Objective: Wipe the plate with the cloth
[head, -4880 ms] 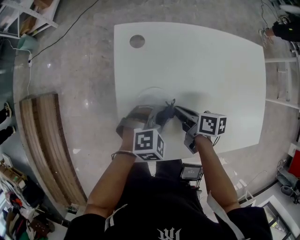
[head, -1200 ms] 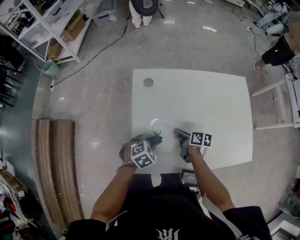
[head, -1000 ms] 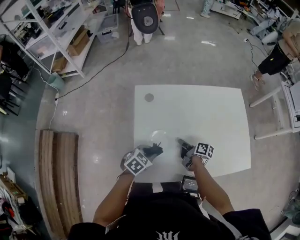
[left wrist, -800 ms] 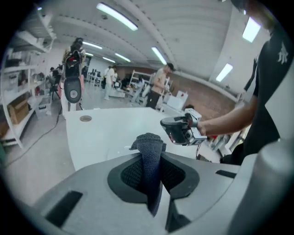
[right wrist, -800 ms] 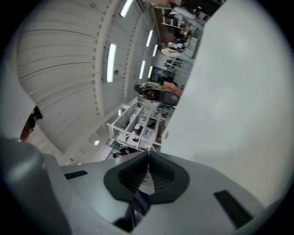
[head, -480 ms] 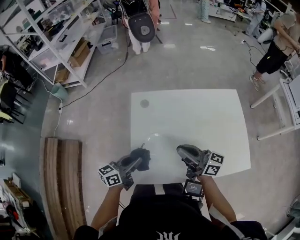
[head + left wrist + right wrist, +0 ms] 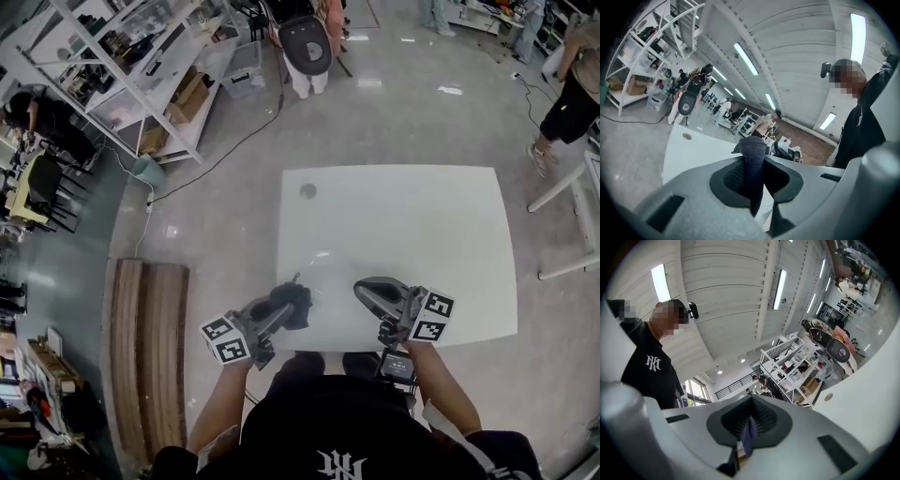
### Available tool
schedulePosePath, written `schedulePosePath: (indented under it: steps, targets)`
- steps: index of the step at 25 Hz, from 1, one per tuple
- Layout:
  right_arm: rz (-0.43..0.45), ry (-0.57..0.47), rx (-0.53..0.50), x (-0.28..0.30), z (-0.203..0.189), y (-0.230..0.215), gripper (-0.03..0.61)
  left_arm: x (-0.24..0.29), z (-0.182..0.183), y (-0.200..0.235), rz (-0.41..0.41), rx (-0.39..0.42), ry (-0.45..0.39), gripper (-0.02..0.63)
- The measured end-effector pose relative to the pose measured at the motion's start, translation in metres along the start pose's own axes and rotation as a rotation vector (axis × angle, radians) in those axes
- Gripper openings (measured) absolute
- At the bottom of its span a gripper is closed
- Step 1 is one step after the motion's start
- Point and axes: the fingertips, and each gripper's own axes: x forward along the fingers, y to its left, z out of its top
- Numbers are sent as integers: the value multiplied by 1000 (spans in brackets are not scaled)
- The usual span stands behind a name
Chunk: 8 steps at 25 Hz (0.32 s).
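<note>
A clear glass plate [image 7: 323,267] lies on the white table [image 7: 422,216], faint against the top and near the front edge. My left gripper [image 7: 286,309] is shut on a dark knitted cloth [image 7: 296,292], held just left of and nearer than the plate. In the left gripper view the cloth [image 7: 752,159] sticks up out of the closed jaws, tilted up toward the room. My right gripper [image 7: 370,292] hovers right of the plate, jaws shut and apart from it. A thin bluish strip [image 7: 749,432] shows in its seam; I cannot tell what it is.
A round grommet hole [image 7: 308,190] marks the table's far left corner. Slatted wooden benches [image 7: 150,356] lie on the floor at the left. Metal shelving [image 7: 159,75] stands far left. People stand beyond the table [image 7: 309,42] and at the right [image 7: 572,84].
About five seconds ago both grippers met at the plate. They have since drawn back toward the table's near edge, spread apart and tipped upward. The cloth stayed in the left gripper.
</note>
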Motion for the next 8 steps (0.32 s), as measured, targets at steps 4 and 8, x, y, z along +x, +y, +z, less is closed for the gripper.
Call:
schedulePosePath:
  steps: [4, 8]
  targets:
    - [-24, -36, -3, 3, 7, 7, 5, -1, 4, 1, -3, -26, -31, 51]
    - [-32, -31, -45, 14, 5, 24, 4, -12, 0, -4, -26, -23, -35, 51]
